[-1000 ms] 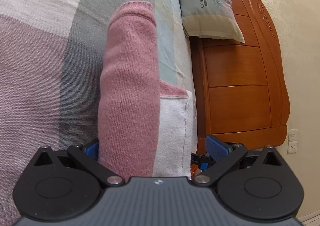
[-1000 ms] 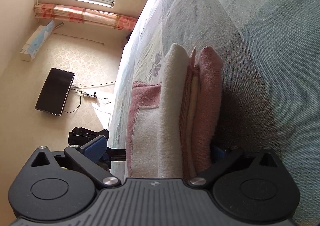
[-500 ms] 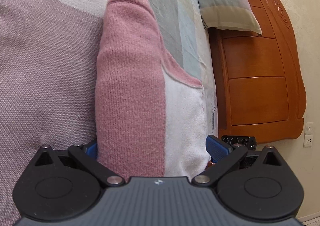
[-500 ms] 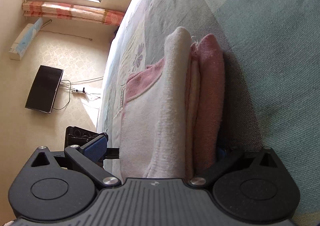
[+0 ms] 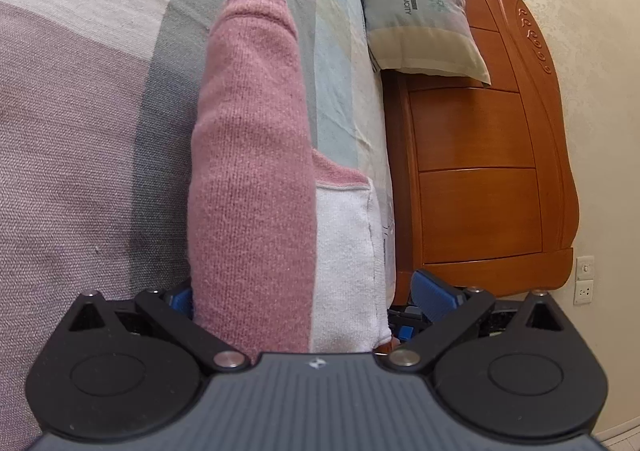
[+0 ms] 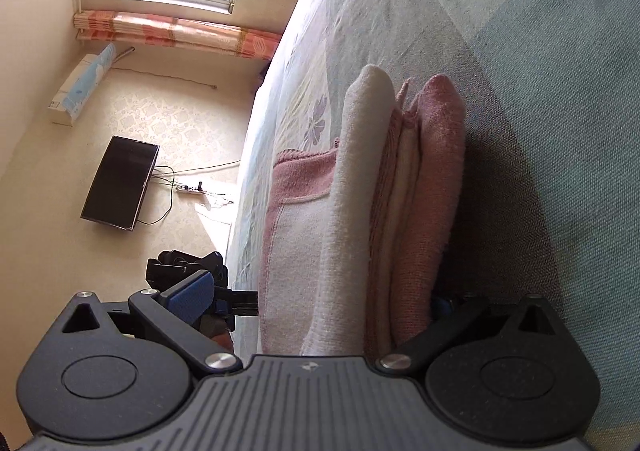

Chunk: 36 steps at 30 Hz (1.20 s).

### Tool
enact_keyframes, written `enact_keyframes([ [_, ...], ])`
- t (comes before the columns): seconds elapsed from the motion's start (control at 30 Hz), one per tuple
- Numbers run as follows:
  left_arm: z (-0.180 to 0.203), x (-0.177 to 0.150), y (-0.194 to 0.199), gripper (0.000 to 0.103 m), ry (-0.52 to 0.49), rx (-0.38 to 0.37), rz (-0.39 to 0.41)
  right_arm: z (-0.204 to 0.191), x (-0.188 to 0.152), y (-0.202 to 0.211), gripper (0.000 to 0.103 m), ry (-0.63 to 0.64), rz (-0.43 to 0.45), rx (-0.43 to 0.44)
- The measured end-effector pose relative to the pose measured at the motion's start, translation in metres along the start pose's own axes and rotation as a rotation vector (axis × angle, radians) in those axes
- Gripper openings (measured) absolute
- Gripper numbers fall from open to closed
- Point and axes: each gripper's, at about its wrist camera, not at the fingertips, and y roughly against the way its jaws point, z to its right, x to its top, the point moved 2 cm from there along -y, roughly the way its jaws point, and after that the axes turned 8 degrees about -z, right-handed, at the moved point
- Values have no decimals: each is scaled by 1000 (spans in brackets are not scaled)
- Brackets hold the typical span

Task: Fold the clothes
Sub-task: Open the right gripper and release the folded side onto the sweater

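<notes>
The left gripper point(image 5: 306, 293) has its fingers spread wide around one end of a folded pink and white sweater point(image 5: 256, 187) that lies on the bed point(image 5: 80, 131). Its right blue pad point(image 5: 434, 287) stands clear of the cloth, while the left pad is mostly hidden behind the pink knit, so contact there is hard to judge. The right gripper point(image 6: 320, 299) straddles the other end of the sweater point(image 6: 384, 211), where the layers show as a stack of white and pink folds. Its left pad point(image 6: 190, 293) is well apart from the fabric, and its other finger sits tucked against the pink edge. A pillow point(image 5: 416, 7) leans on the wooden headboard point(image 5: 480, 179), and a dark screen point(image 6: 120, 183) hangs on the far wall.
</notes>
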Motion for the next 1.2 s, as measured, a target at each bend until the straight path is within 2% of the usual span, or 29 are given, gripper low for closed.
enact_keyframes([
  [0.2, 9, -1, 1, 101, -20, -28, -10, -7, 1, 8, 103, 21, 11, 1],
  [0.37, 21, 5, -15, 101, -33, -43, -22, -9, 2, 25, 103, 26, 40, 6],
  [0.73, 52, 9, -52, 101, -99, -66, -79, -7, 4, 70, 103, 54, 95, -42],
  [0.97, 77, 26, -103, 101, -134, -89, -137, -1, 17, 117, 103, 72, 135, -96],
  [1.2, 104, 50, -177, 101, -173, -134, -209, 21, 39, 183, 103, 63, 206, -148],
])
